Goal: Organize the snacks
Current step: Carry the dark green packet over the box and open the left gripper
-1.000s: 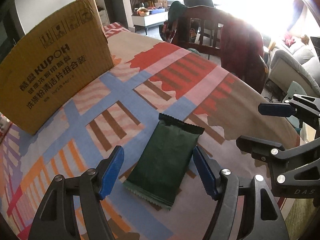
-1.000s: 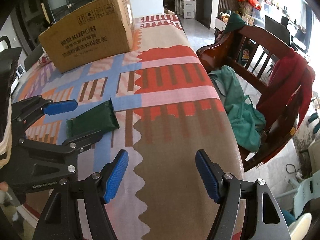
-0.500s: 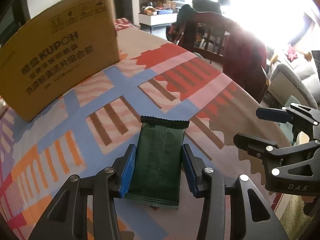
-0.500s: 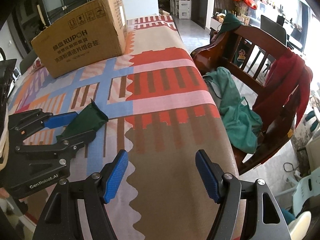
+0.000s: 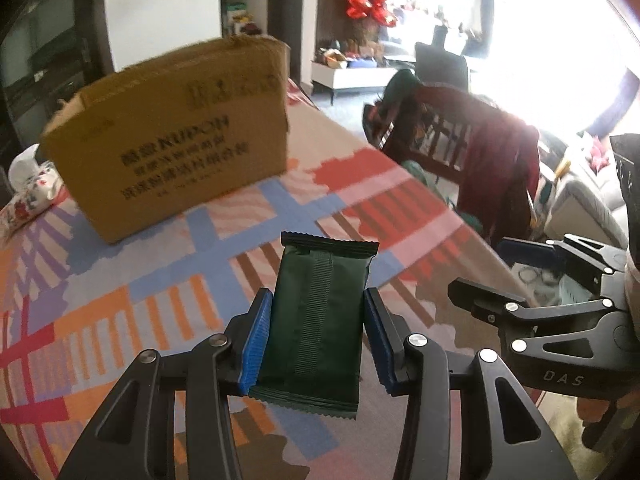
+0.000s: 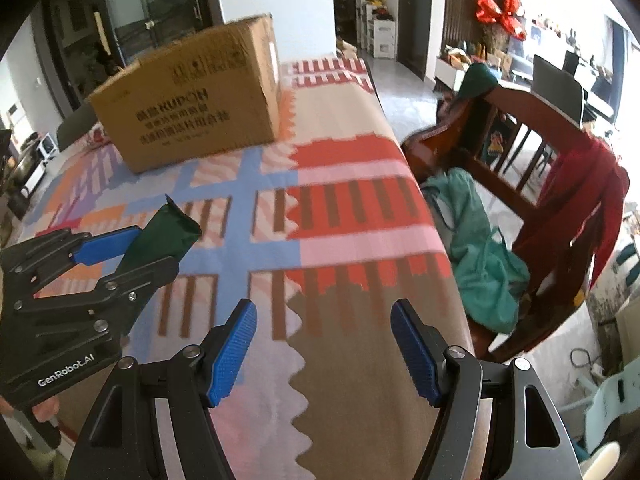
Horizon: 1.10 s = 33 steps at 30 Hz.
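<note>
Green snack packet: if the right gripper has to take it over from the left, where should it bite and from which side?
Probably the free far end of the green snack packet, just behind its crimped seal. The left gripper clamps both long edges at the lower half, so only that upper end sticks out. It tilts up off the tablecloth, so the open right gripper could approach from the right, pinching the flat faces.

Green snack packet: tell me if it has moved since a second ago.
Yes. The green snack packet rose off the tablecloth toward the cardboard box, gripped by the left gripper.

"KUPOH" on cardboard box [image 5: 172, 140], "GenRobot.AI" on left gripper [image 6: 132, 248]
</note>
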Tool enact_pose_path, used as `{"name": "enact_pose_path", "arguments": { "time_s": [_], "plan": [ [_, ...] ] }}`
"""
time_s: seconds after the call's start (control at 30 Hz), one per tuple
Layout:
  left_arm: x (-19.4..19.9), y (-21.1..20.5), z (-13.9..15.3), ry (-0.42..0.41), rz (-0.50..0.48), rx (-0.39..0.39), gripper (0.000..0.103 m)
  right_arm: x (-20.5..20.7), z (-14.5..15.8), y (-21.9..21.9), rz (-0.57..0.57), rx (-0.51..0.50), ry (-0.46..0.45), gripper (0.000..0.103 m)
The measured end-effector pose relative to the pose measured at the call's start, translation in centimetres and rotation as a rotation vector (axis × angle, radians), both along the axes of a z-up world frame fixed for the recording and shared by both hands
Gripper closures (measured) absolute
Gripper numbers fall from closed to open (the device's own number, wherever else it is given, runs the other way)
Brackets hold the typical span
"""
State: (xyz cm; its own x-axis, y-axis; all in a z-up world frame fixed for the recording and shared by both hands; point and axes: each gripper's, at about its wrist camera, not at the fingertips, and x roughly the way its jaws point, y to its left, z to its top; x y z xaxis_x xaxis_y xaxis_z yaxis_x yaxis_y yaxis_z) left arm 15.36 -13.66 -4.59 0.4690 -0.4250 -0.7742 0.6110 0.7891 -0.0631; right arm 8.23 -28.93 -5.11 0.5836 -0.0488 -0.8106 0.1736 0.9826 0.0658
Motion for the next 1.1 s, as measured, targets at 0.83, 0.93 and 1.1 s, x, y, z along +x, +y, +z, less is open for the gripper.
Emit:
{"name": "enact_pose_path", "arguments": {
  "time_s": [0.83, 0.93, 1.1],
  "plan": [
    [5.0, 4.6, 10.5, -0.223, 0.244, -0.102, 0.058, 7.6, 10.4, 2.4, 0.109, 0.008, -0.259, 0.033],
    [6.4, 5.1, 11.2, -0.212, 0.264, -0.104, 0.058, 8.9, 11.1, 2.4, 0.122, 0.028, -0.261, 0.033],
    [9.0, 5.6, 11.8, -0.176, 0.284, -0.106, 0.058, 11.7, 12.4, 2.8, 0.151, 0.037, -0.241, 0.033]
  ]
}}
